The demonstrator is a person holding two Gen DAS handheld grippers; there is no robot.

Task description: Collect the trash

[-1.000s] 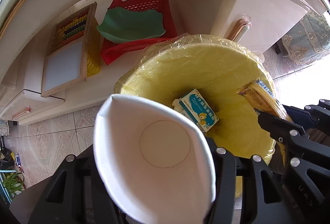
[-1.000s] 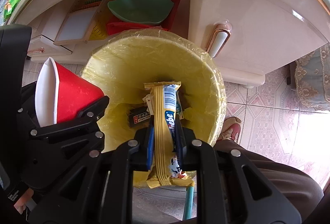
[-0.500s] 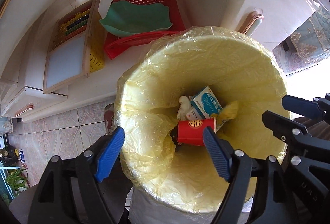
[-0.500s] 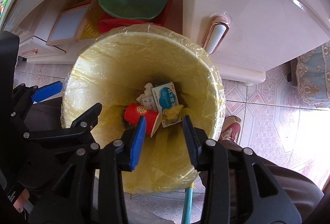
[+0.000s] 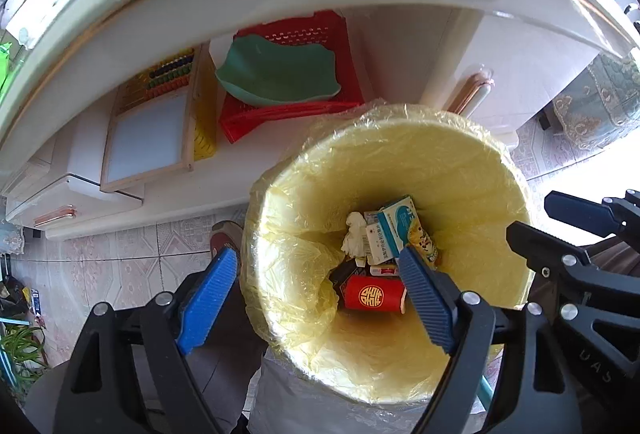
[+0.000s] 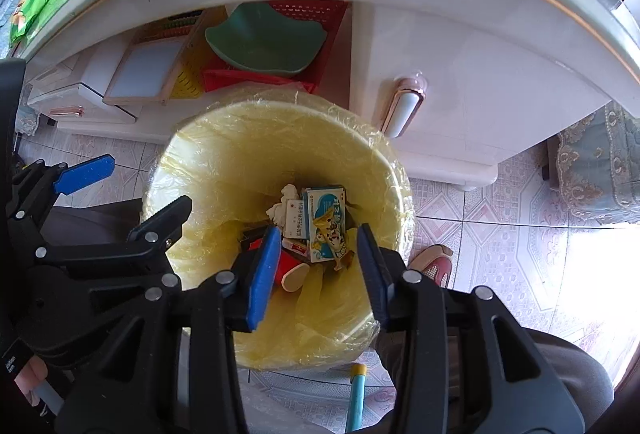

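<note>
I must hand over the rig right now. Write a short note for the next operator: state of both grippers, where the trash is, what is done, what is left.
Left gripper: open, empty, above the bin.
Right gripper: open, empty, also above the bin.
Trash: red cup, blue box, yellow wrapper and tissue all lie at the bottom of the bin, inside the yellow liner.
Done: both held items are in the bin.
Left: these views show no loose trash on the floor; the table top is barely visible. Check it before you stop.
</note>
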